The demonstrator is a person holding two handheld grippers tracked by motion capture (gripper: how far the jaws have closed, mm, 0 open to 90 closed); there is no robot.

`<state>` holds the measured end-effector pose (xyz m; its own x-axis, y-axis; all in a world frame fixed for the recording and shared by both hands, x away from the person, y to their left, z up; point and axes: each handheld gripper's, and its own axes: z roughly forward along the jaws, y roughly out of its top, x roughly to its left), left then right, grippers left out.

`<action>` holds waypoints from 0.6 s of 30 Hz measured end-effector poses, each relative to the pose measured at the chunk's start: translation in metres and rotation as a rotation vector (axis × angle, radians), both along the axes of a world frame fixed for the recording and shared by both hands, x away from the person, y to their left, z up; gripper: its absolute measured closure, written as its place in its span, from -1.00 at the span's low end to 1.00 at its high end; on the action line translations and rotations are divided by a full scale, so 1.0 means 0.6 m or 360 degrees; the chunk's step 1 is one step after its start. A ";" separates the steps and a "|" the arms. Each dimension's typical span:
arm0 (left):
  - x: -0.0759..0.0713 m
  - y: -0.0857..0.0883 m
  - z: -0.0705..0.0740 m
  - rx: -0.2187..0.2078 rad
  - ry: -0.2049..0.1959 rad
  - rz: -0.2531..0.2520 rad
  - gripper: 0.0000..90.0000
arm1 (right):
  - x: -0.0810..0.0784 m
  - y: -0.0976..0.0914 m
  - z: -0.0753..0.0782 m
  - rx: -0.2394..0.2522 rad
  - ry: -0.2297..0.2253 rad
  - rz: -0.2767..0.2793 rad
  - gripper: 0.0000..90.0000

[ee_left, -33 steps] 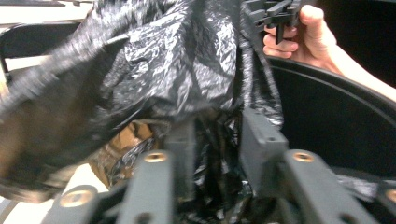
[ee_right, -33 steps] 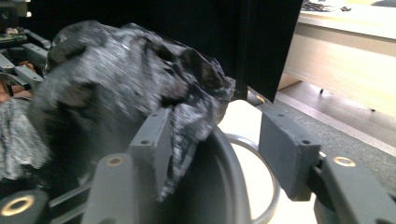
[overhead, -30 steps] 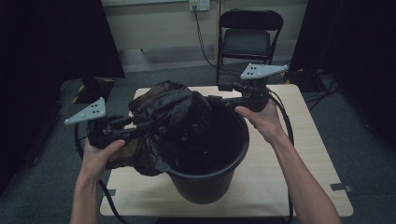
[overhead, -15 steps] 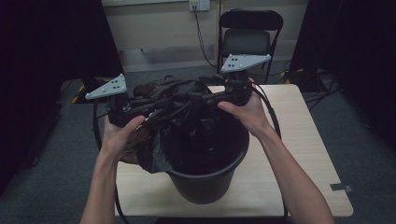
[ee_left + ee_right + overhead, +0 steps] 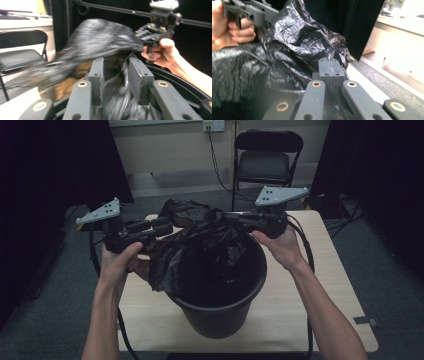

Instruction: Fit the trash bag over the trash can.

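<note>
High view: I am holding the black bin liner (image 5: pixel 200 245) bunched over the black bucket (image 5: pixel 220 310) on the table (image 5: pixel 340 310), my right gripper (image 5: pixel 331 65) pinching its film after just closing, my left gripper (image 5: pixel 115 75) standing part-spread around it after just reopening.

bucket (image 5: pixel 220 310) on table (image 5: pixel 330 310), bag (image 5: pixel 200 245) in bucket, chair (image 5: pixel 267 162) behind table

The black bag (image 5: pixel 100 47) is smeared by motion blur in the left gripper view. Its folds hide the bucket's (image 5: pixel 220 315) far rim and inside.
</note>
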<state>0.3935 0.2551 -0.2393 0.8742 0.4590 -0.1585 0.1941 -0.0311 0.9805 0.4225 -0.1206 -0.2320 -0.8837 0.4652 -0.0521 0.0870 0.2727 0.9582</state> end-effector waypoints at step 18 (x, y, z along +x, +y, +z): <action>-0.008 -0.018 -0.069 0.0156 0.0129 -0.0031 0.49 | 0.023 -0.097 -0.092 0.0070 0.0179 -0.0217 1.00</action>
